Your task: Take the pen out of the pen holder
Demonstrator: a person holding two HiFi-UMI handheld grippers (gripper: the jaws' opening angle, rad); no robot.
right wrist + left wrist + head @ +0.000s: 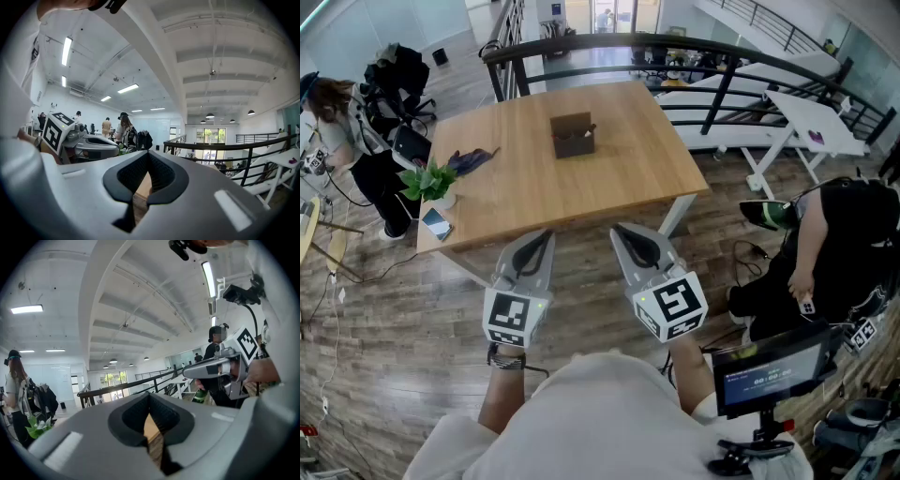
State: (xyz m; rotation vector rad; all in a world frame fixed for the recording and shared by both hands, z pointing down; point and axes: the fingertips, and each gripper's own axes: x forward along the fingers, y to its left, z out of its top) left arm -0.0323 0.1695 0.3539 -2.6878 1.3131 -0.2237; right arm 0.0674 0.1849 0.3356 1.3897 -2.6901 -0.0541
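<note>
While the left gripper (pixel 544 236) and right gripper (pixel 620 231) hang over the floor, both are pinched shut on nothing. Well apart from them, the pen holder (pixel 572 137) stands on the table (pixel 516 192), pen (pixel 587 130) inside.

We stand on a wood-plank floor (pixel 384 319) before a light wooden table (pixel 525 178), with a small potted plant (pixel 431 181) near its left corner. Beyond it a black railing (pixel 609 45) curves along the edge of the level, and a white desk (pixel 811 117) stands to the right. Above us runs a white beamed ceiling (pixel 140 296) with long strip lights (pixel 26 309), and the far windows (pixel 209 135) show daylight.
</note>
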